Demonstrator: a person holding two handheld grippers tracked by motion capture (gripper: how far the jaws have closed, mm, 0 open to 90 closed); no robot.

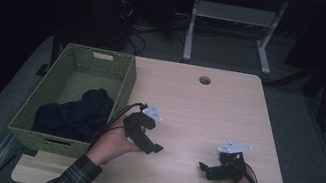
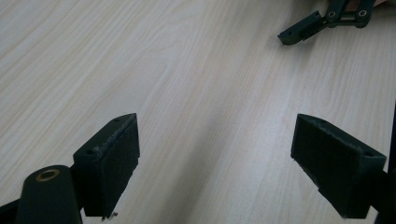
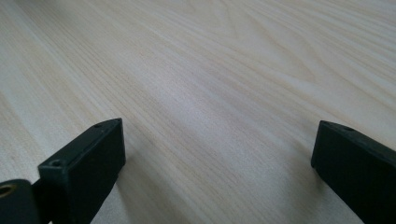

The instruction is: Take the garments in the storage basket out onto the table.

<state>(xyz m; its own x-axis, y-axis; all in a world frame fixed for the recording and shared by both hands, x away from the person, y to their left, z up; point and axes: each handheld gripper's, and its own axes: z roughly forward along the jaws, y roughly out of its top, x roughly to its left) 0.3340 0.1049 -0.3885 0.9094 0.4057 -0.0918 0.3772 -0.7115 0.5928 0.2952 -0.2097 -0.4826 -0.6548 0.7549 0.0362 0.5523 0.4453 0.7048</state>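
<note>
My left gripper hovers low over the wooden table, just right of a green woven basket. Its jaws stand wide apart in the left gripper view, with bare wood between them. My right gripper rests near the table's front right, pointing left toward the other one. In the right gripper view its jaws are also spread wide over bare wood, holding nothing. The tip of the right gripper shows at the top of the left gripper view. A dark cloth lies bunched inside the basket.
The basket fills the table's left side. A round cable hole sits near the far edge. Beyond the table stands a white metal frame on a dark floor with cables.
</note>
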